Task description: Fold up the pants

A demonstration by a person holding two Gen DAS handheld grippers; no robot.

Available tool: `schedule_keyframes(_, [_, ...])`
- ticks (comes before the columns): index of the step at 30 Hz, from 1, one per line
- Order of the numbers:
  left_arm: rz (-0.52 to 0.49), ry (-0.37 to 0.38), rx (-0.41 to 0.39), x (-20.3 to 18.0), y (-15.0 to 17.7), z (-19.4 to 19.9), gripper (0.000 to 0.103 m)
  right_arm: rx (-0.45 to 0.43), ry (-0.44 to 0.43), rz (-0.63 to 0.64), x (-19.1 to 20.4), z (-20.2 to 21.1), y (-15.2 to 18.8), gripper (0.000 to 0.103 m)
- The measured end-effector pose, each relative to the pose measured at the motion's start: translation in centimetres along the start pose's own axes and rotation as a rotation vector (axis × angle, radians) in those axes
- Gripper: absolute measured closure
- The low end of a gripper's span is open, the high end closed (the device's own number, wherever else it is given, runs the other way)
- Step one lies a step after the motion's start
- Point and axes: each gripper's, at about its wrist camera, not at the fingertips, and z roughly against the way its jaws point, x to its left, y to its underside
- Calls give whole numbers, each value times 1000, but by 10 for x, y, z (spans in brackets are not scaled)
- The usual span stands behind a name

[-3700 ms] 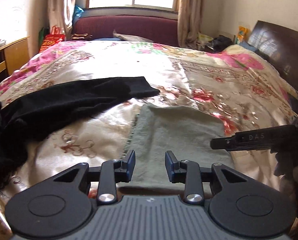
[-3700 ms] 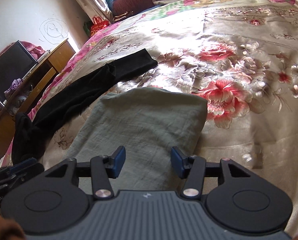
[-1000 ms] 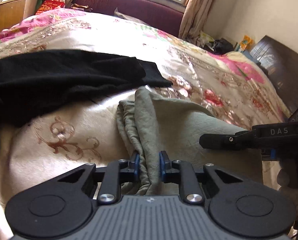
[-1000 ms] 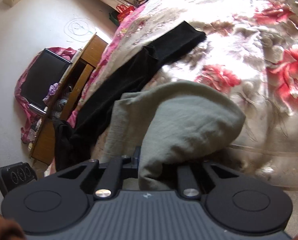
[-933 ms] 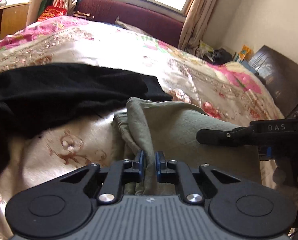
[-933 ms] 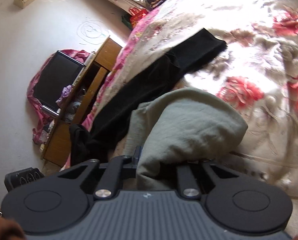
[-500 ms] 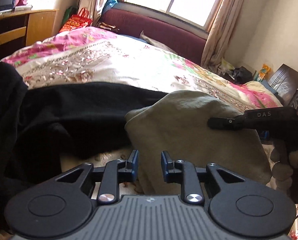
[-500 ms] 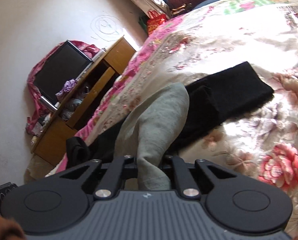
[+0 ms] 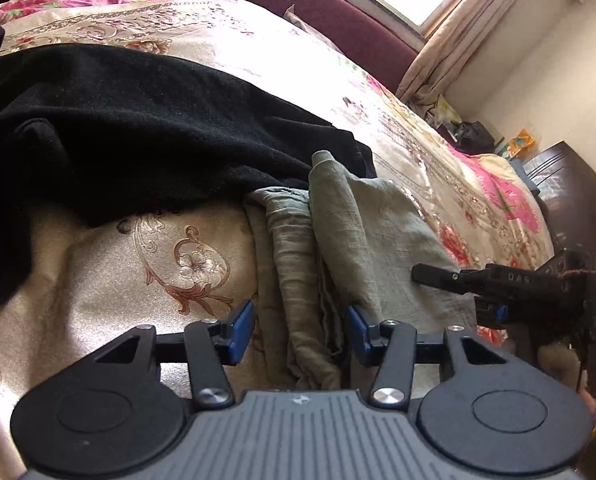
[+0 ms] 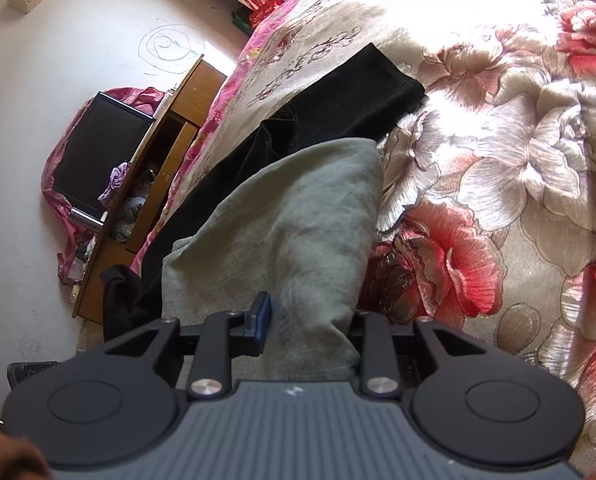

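The bed (image 9: 257,40) fills most of both views, covered by a cream satin bedspread (image 10: 518,160) with large red and pink flowers. In the left wrist view a dark red sofa back (image 9: 338,16) runs under a bright window toward 12 o'clock, with beige curtains (image 9: 478,20) at 1 o'clock and a dark wooden headboard (image 9: 570,184) at 3 o'clock. In the right wrist view a wooden cabinet (image 10: 165,168) stands against the white wall at 9 o'clock, with a dark screen (image 10: 97,156) beside it.

A black garment (image 9: 137,128) lies spread across the bed from 9 to 12 o'clock in the left wrist view, its far end just touching the task's thing.

The grey-green pants (image 9: 370,232) lie folded on the bedspread near the centre of both views, stacked in several layers with rumpled edges on the left side. In the right wrist view the pants (image 10: 289,232) rise as a bunched fold toward 12 o'clock, with the black garment (image 10: 338,108) behind them.

The left gripper (image 9: 300,330) sits at 6 o'clock, its jaws opening; the folded edge of the pants lies between the blue pads (image 9: 239,330) without being pressed by them.

The right gripper (image 10: 308,328) is also opening its jaws. The cloth lies between them and drapes over the right-hand finger; the left blue pad (image 10: 261,320) stands just clear of the fabric. Seen from the left wrist view, the right gripper (image 9: 438,274) reaches in from 3 o'clock, resting over the top layer of the pants.
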Motion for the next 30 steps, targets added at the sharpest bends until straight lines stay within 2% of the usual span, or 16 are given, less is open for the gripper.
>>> schedule_keyframes(3, [-50, 15, -3, -12, -4, -10, 19, 9, -51, -4, -7, 2, 2, 65])
schedule_keyframes(6, [-85, -11, 56, -18, -8, -25, 18, 27, -73, -1, -10, 6, -1, 64])
schedule_keyframes(10, [-120, -50, -3, -12, -10, 8, 18, 12, -65, -8, -12, 23, -3, 60])
schedule_keyframes(14, [-98, 34, -26, -20, -14, 18, 13, 15, -75, -4, -11, 16, 3, 56])
schedule_keyframes(16, [-151, -20, -31, -29, -11, 6, 7, 14, -84, -7, -10, 12, 5, 52])
schedule_keyframes(17, [-186, -86, -24, -33, -8, -5, 7, 14, -84, -1, -8, 12, 5, 51])
schedule_keyframes(19, [-207, -162, 14, -30, -3, -24, 7, 28, -80, 19, -5, 12, 4, 50])
schedule_keyframes(20, [-193, -167, 40, -26, -1, -33, 7, 37, -79, 24, -4, 12, 4, 50])
schedule_keyframes(22, [-191, -167, 34, -28, 2, -43, 3, 43, -74, 34, -4, 9, 4, 49])
schedule_keyframes(23, [-205, -164, 26, -33, 2, -45, 4, 50, -70, 37, -1, 4, 5, 49])
schedule_keyframes(25, [-214, -134, 17, -44, -1, -47, 20, 52, -57, 54, 5, -4, 6, 50])
schedule_keyframes(26, [-231, -135, 10, -49, -2, -47, 27, 57, -44, 89, 14, -6, 7, 59])
schedule_keyframes(27, [-246, -135, 0, -52, -3, -44, 40, 67, -36, 111, 20, -8, 9, 72])
schedule_keyframes(28, [-251, -133, -4, -53, -4, -41, 47, 79, -28, 113, 23, -9, 10, 79])
schedule_keyframes(29, [-240, -124, -9, -51, -8, -34, 59, 88, -20, 106, 27, -9, 11, 90])
schedule_keyframes(30, [-222, -111, -14, -48, -11, -28, 67, 88, -24, 99, 29, -8, 11, 90])
